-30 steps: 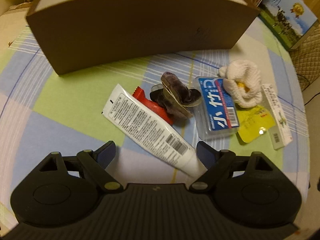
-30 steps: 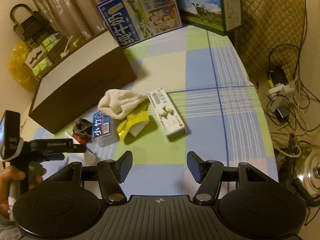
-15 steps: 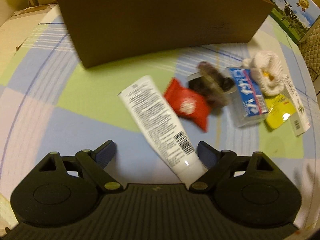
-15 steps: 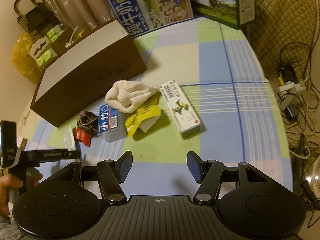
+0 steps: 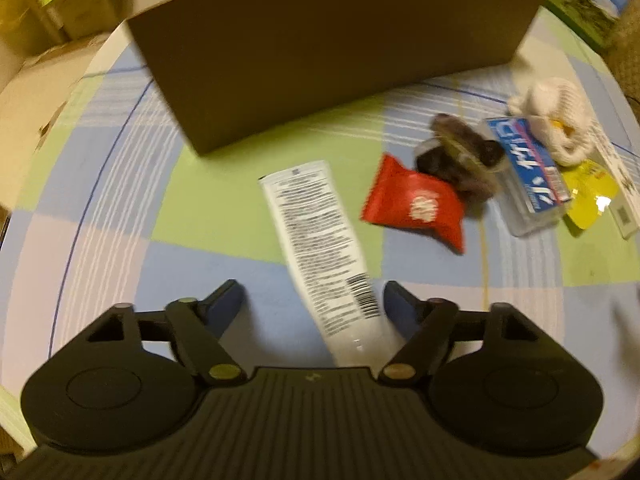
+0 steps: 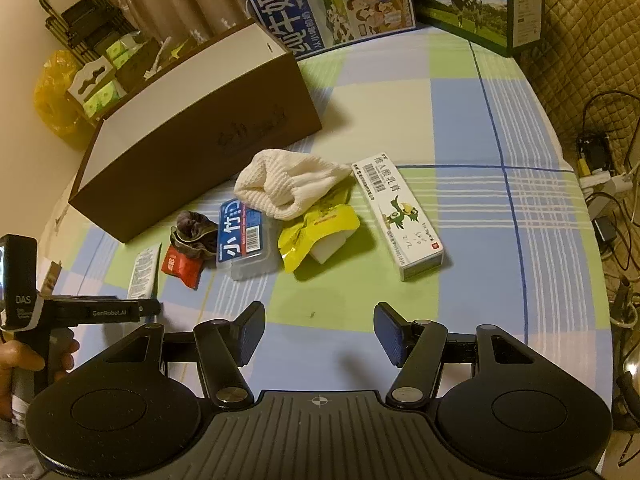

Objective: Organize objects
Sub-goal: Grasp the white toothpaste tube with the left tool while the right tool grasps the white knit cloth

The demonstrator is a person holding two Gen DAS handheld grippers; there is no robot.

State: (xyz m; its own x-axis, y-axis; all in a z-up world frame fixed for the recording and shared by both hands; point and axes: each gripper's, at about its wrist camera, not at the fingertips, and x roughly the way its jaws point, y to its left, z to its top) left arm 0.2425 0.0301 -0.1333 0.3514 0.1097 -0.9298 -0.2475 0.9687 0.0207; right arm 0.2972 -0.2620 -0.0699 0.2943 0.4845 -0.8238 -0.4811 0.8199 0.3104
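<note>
Black and wide open, the left gripper point(image 5: 314, 300) sits low over the white tube point(image 5: 320, 248), whose cap end lies between its fingers, close to the right one. The right gripper point(image 6: 319, 334) is wide open too, holding nothing, above bare cloth. To do this step well, I think the left one should slide over until the tube is in the middle, then squeeze softly so the tube does not slip out. One red packet point(image 5: 416, 206) lies just beside the tube. Past it I count one dark scrunchie point(image 5: 460, 156), one clear case point(image 5: 528, 176), one yellow pack point(image 6: 316, 236), one white sock point(image 6: 284, 186), one long carton point(image 6: 398, 216) and one brown box point(image 5: 328, 48) on the checked tablecloth point(image 6: 472, 128).
</note>
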